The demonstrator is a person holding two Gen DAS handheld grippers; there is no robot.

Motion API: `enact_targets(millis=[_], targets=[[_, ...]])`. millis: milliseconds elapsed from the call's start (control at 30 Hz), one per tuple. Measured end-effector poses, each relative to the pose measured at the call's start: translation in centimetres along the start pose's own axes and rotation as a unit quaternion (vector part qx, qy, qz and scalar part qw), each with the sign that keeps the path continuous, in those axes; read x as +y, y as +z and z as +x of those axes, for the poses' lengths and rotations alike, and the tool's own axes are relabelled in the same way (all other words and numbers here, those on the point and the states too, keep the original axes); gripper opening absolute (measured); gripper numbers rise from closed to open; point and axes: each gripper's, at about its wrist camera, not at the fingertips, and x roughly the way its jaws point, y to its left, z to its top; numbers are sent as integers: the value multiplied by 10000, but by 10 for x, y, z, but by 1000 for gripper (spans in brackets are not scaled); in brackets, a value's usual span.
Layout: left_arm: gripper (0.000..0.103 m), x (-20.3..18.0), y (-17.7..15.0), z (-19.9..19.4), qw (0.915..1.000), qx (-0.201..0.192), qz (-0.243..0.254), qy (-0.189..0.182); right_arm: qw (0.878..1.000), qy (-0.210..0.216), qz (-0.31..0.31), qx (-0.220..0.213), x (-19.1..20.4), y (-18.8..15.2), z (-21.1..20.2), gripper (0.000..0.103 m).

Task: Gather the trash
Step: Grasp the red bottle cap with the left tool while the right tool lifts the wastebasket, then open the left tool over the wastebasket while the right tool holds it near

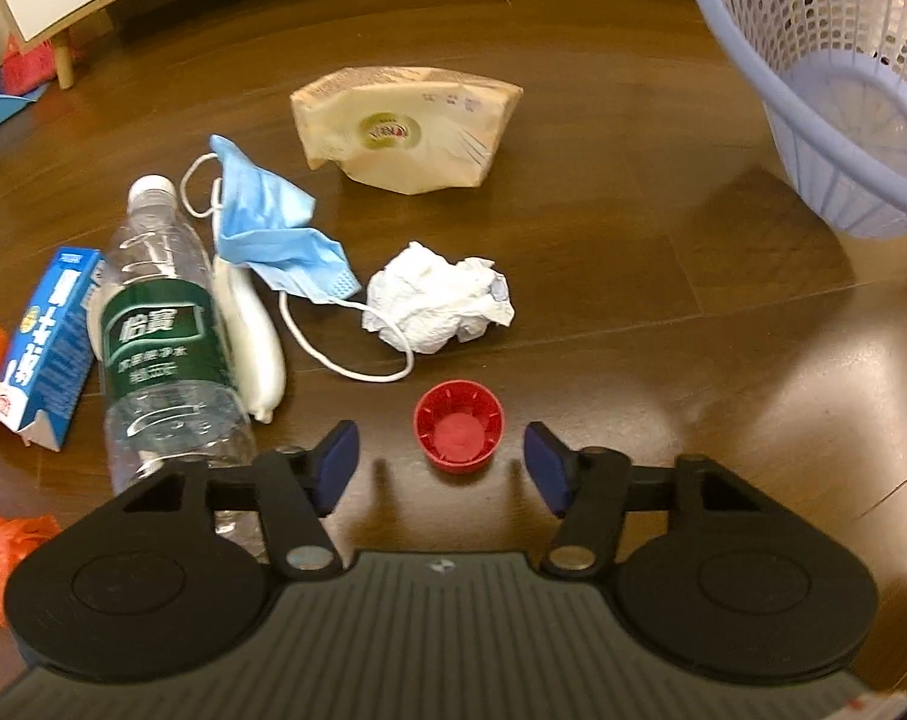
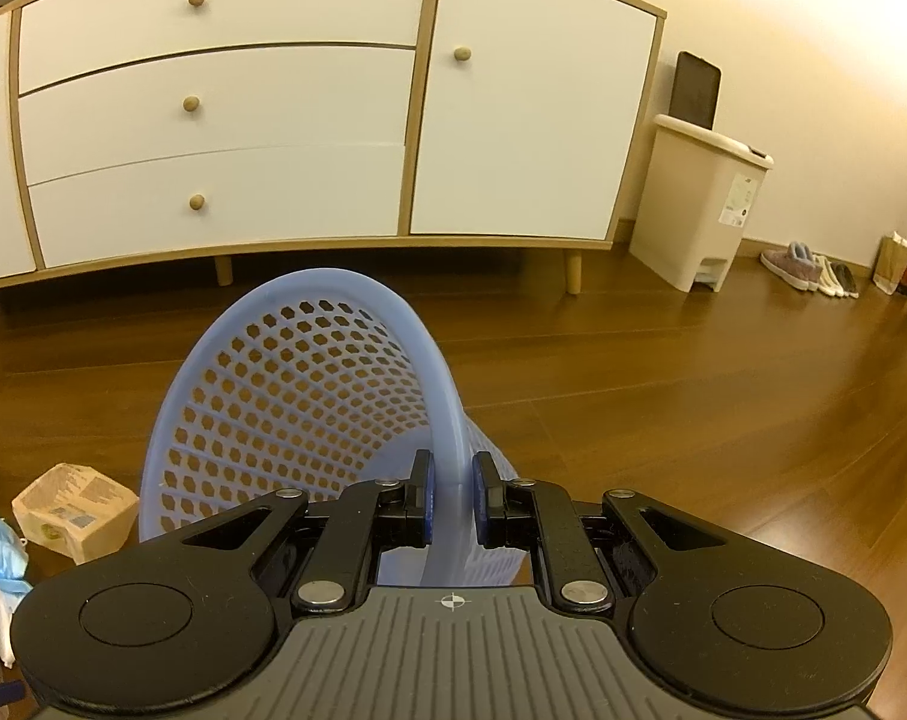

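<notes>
While my left gripper (image 1: 441, 459) hangs low over the floor (image 1: 663, 312) with its jaws wide apart, a red cap (image 1: 459, 433) lies between them, open side up, touching neither. Just beyond it sits a crumpled tissue (image 1: 441, 300), and a blue mask (image 1: 279, 234) lies to its left, one ear loop reaching the tissue. A bottle (image 1: 165, 336) and a small carton (image 1: 48, 348) lie further left, a beige bag (image 1: 405, 126) behind. My right gripper (image 2: 451, 495) has its jaws clamped on the rim of the basket (image 2: 285, 384), which is tilted.
</notes>
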Motion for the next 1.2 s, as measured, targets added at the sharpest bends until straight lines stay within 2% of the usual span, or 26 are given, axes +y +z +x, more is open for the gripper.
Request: enact_targets(millis=[167, 233, 267, 500, 700, 900, 1200], targets=[[45, -4, 3, 4, 10000, -60, 74, 0, 10000, 19, 51, 31, -4, 2, 0, 9], [31, -4, 4, 5, 9999, -49, 95, 2, 10000, 25, 56, 31, -4, 1, 0, 9], [28, -4, 4, 5, 10000, -41, 87, -8, 10000, 27, 46, 31, -3, 1, 0, 9], [28, 2, 4, -11, 9999, -106, 18, -101, 9998, 108, 140, 133, -8, 1, -1, 9], [28, -6, 23, -58, 9976, -601, 50, -354, 9990, 227, 258, 276, -12, -1, -6, 9], [29, -27, 48, -110, 9892, -1216, 88, -811, 9984, 367, 243, 355, -13, -1, -12, 9], [29, -74, 72, -148, 9761, -1574, 400, -1442, 9971, 562, 337, 396, -18, 3, -31, 9]])
